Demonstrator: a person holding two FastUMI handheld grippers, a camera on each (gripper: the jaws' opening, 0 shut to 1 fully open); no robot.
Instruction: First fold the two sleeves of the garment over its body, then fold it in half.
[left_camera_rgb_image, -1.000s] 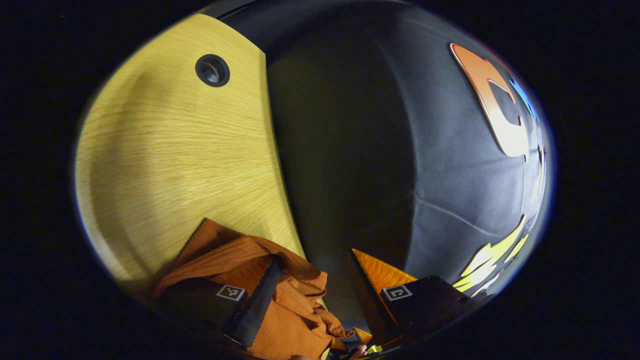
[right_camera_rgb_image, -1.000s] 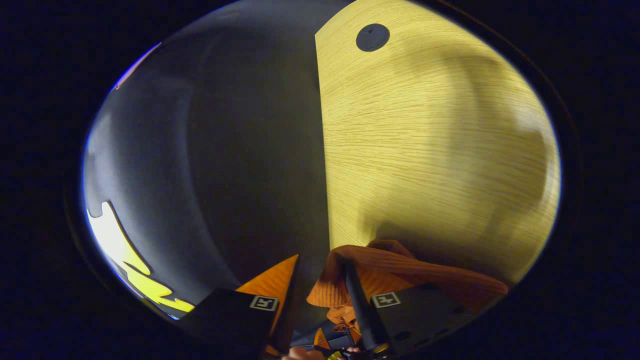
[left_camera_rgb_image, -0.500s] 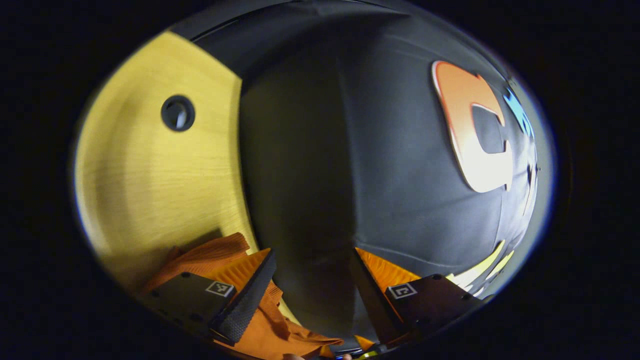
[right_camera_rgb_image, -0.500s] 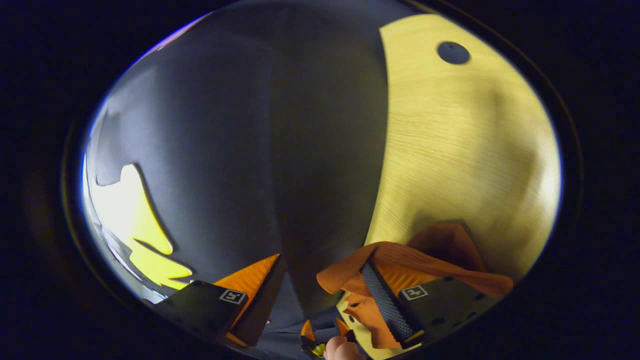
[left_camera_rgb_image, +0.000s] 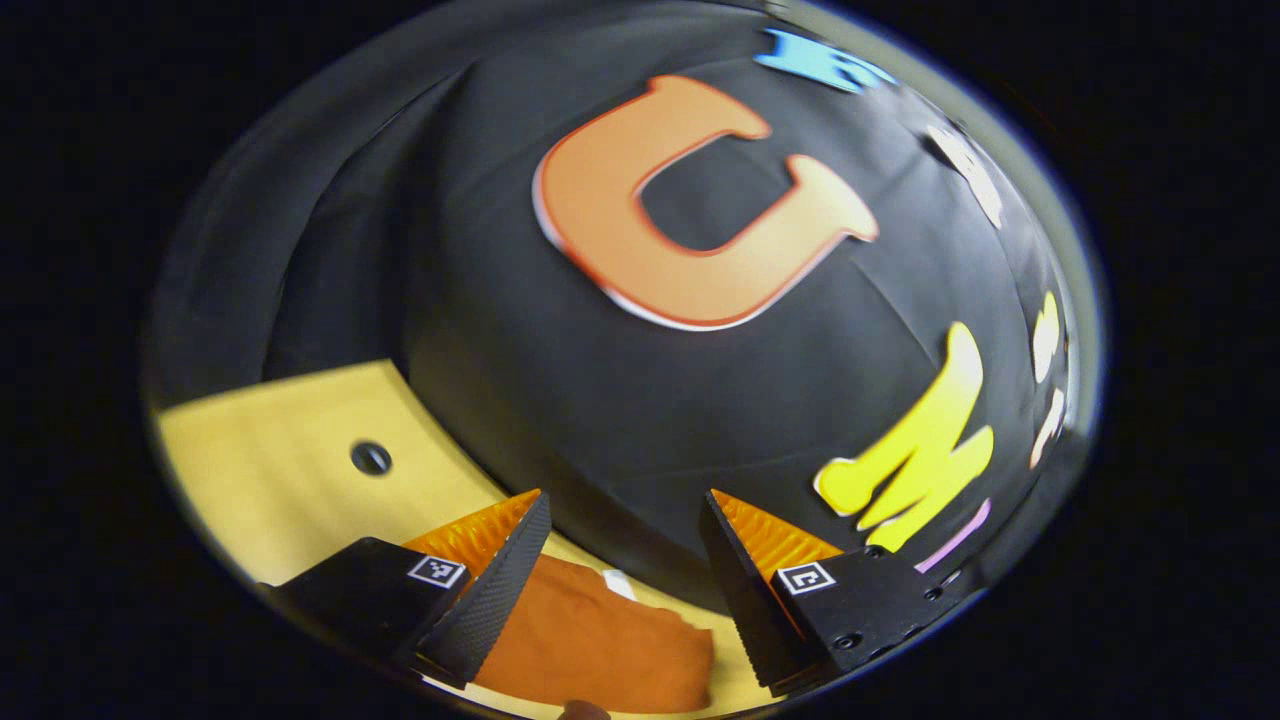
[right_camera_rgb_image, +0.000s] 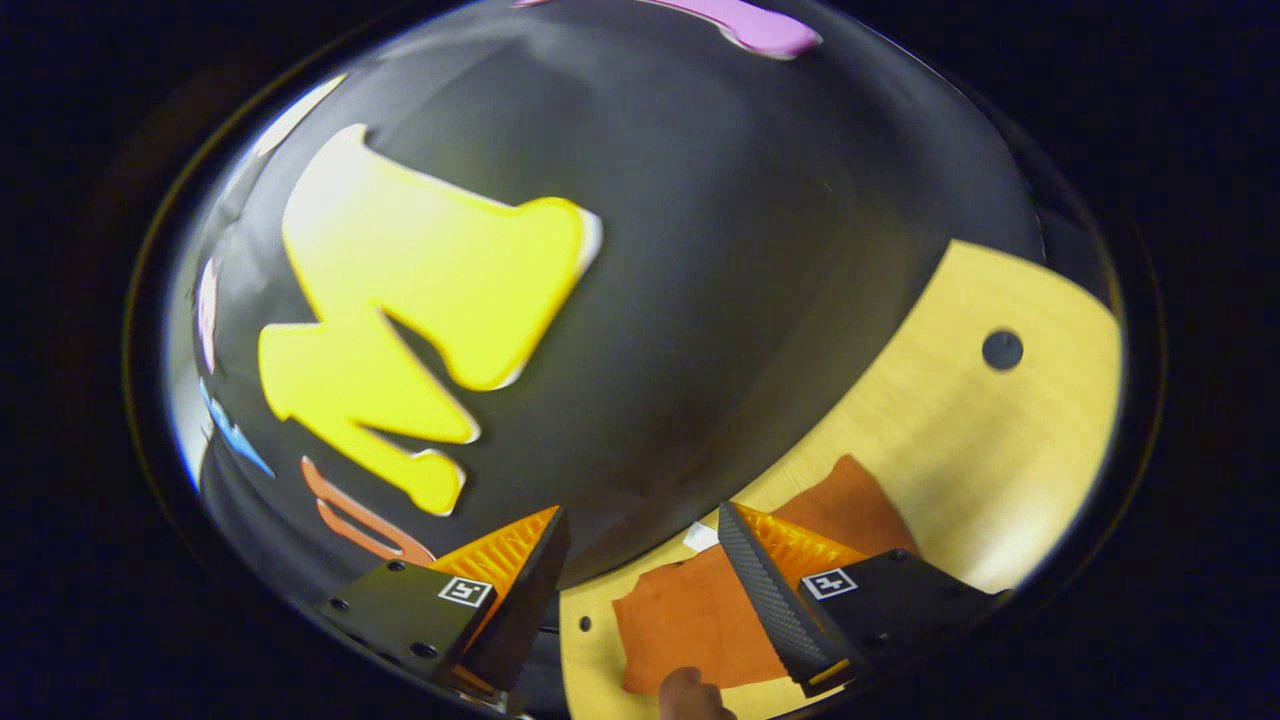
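My left gripper (left_camera_rgb_image: 620, 505) hangs w/ fingers spread wide, nothing between them, above the light wood-grain table (left_camera_rgb_image: 270, 460). Below it the rust-orange garment (left_camera_rgb_image: 600, 645) lies flat near the table's far edge, a small white tag at its rim. A round black grommet (left_camera_rgb_image: 371, 458) sits farther left; bare wood around it. My right gripper (right_camera_rgb_image: 640, 520) is likewise spread, empty, over the garment's ribbed knit.
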